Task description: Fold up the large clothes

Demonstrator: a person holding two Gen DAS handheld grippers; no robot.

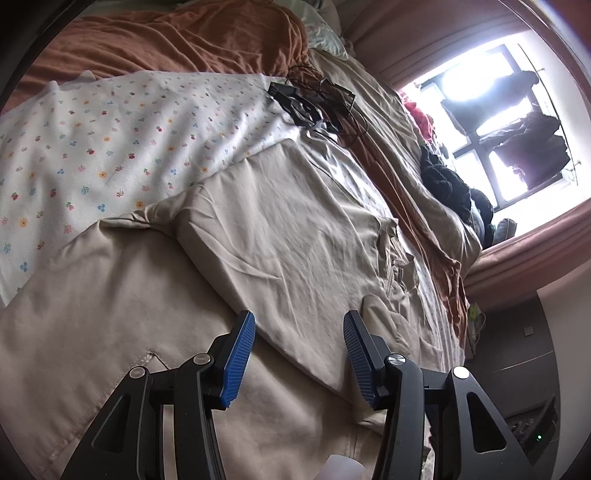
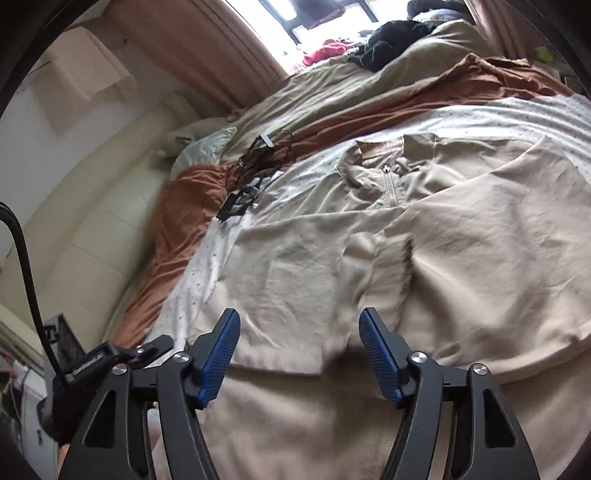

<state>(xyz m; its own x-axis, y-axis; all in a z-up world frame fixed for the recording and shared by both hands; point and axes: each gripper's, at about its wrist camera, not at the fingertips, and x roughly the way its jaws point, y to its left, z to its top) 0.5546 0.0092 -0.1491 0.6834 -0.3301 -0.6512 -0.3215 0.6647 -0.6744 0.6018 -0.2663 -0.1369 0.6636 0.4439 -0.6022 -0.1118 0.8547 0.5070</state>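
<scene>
Beige jacket lies on bed, collar far from you; L gripper & R gripper both wide, empty, hovering over near hem.

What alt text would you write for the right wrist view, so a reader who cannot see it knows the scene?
An open gripper with blue pads hovers over a beige jacket spread on a bed, its sleeves folded inward and its zipper showing near the collar. Beyond lie a floral sheet, a rust blanket, tangled black cables and a bright window.
</scene>
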